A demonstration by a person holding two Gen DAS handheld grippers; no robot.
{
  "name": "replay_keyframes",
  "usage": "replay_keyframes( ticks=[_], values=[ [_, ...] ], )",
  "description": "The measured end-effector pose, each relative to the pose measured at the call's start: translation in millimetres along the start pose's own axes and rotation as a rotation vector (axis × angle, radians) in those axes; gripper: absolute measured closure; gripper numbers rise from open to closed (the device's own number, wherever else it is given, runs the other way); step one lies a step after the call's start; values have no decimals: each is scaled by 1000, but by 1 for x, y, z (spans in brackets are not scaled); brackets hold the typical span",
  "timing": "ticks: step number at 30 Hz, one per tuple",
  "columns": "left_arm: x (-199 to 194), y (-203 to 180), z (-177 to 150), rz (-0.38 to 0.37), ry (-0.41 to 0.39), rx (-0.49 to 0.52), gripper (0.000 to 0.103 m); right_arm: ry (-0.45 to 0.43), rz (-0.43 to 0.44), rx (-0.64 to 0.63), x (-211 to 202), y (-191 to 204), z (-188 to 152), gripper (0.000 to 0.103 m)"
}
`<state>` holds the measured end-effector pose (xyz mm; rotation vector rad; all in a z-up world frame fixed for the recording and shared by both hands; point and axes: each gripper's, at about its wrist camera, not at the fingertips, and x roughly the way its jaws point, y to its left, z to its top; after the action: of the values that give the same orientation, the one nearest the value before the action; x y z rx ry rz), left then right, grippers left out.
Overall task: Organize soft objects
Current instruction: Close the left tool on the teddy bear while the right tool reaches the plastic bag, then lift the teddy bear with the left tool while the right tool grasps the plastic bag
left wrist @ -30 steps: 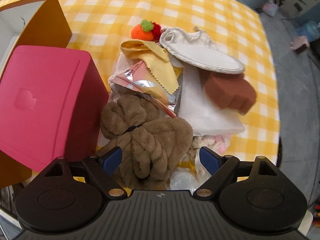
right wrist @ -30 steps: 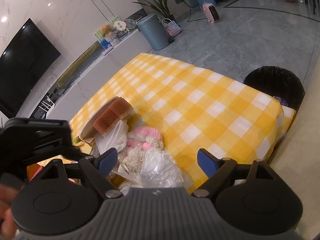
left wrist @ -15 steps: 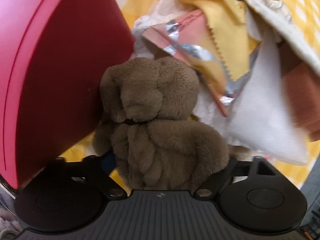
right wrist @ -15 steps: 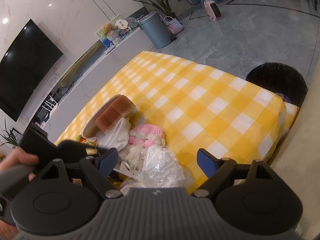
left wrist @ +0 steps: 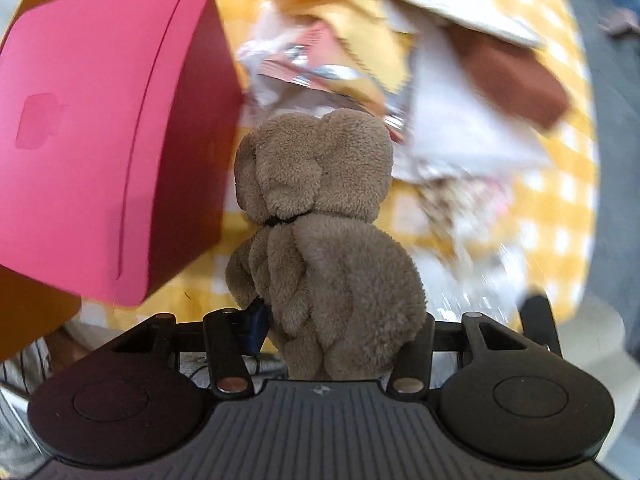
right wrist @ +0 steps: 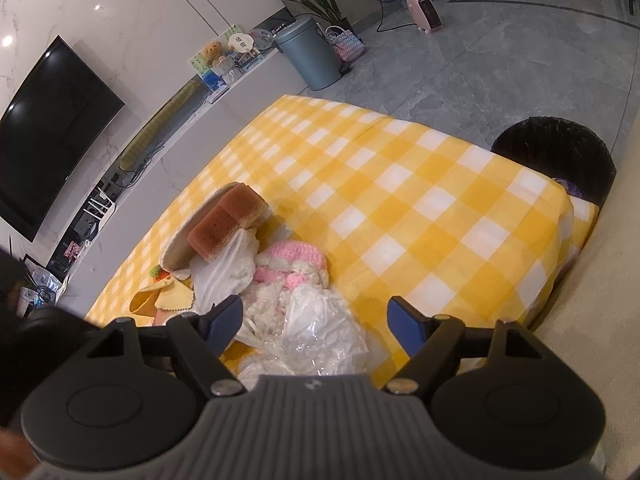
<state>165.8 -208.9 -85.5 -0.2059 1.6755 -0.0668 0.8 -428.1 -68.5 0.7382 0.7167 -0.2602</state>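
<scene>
Brown plush (left wrist: 320, 240) now off checked tablecloth (right wrist: 400, 208)

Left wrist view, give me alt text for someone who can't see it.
The left gripper is shut on a brown plush, held up beside a pink box. Behind, blurred, a pile of soft things lies on a yellow checked cloth.

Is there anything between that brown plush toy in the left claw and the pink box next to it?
Nothing visible. The left gripper is shut on the brown plush toy, and the pink box sits just to its left, with only bare checkered tablecloth in the gap. The pile of soft things lies on the other side.
</scene>
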Motion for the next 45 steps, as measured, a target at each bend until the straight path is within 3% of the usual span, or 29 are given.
replay_keyframes(
  ticks=[4,7,9,14,19,22,31,38,45],
  values=[
    [-24,14,-19,-106,-63,135,46,11,-6,-6,2,1,0,24],
    [-45,20,-35,-142,-132,280,46,48,2,-31,6,4,0,24],
    [-56,21,-50,-165,-175,313,46,70,-12,-62,9,8,-1,24],
    [-87,30,-78,-171,-296,408,46,114,-66,-139,17,20,-4,24],
    [-92,41,-94,-118,-478,550,46,178,-67,-206,28,30,-7,23],
    [-100,52,-105,-135,-551,598,46,218,-75,-240,33,36,-8,23],
    [-102,85,-113,-186,-635,592,46,314,-92,-252,54,46,-8,15],
    [-111,109,-121,-195,-677,550,46,324,-96,-151,65,42,-4,16],
    [-131,153,-128,-205,-756,425,46,285,-107,-213,61,50,-10,35]
  ],
)
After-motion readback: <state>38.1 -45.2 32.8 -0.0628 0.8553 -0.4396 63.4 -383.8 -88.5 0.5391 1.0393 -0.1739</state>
